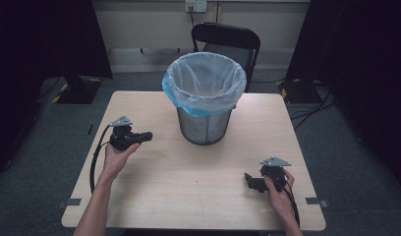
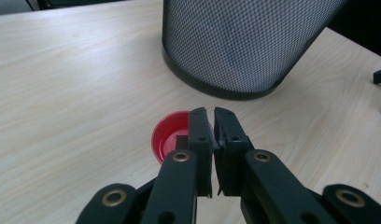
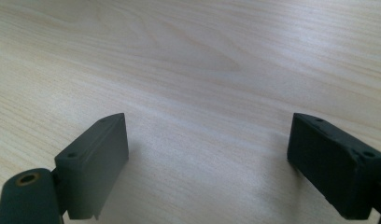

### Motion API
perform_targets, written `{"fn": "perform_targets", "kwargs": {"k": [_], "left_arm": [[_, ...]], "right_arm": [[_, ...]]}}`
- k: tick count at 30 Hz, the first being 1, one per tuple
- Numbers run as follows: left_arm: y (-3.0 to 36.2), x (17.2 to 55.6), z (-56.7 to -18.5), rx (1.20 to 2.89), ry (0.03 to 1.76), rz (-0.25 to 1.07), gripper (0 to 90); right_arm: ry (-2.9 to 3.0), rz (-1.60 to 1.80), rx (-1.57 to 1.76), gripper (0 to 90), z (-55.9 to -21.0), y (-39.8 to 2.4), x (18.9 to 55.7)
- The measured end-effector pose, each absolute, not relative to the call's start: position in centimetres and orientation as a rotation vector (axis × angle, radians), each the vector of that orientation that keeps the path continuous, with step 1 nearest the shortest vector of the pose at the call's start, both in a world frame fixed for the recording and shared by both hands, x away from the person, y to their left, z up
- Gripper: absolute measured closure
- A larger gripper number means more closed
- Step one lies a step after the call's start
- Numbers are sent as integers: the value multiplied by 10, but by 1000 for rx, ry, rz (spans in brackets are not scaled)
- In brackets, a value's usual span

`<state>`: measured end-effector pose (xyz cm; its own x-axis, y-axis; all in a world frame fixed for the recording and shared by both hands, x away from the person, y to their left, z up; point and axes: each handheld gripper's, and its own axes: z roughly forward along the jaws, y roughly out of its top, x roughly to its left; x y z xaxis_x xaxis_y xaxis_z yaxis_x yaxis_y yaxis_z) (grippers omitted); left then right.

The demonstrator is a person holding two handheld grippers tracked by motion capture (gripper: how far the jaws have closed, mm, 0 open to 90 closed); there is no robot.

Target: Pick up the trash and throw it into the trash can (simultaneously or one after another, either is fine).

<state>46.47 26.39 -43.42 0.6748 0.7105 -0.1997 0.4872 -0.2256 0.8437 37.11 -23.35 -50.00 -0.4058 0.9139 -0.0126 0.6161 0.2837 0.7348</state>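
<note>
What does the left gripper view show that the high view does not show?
Left gripper view alone: a red cap pinched by its rim in the shut left tool, held above the table.
High view alone: the blue-edged bag lining the bin, a black chair, the right tool.
Both: the mesh bin and the wooden table.

Just beyond your left gripper [image 2: 212, 135] (matt black plastic jaws) sits a glossy red plastic cap [image 2: 172, 137] on pale, smooth wood-grain table [image 2: 76, 93]; ahead, a metal mesh bin [image 2: 244, 42]
</note>
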Motion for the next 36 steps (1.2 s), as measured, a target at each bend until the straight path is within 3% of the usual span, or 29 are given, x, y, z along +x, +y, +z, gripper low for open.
{"fn": "perform_targets", "kwargs": {"k": [36], "left_arm": [[259,455,-383,1760,822,317,865]], "right_arm": [[2126,919,1371,116,-500,-234,371]]}}
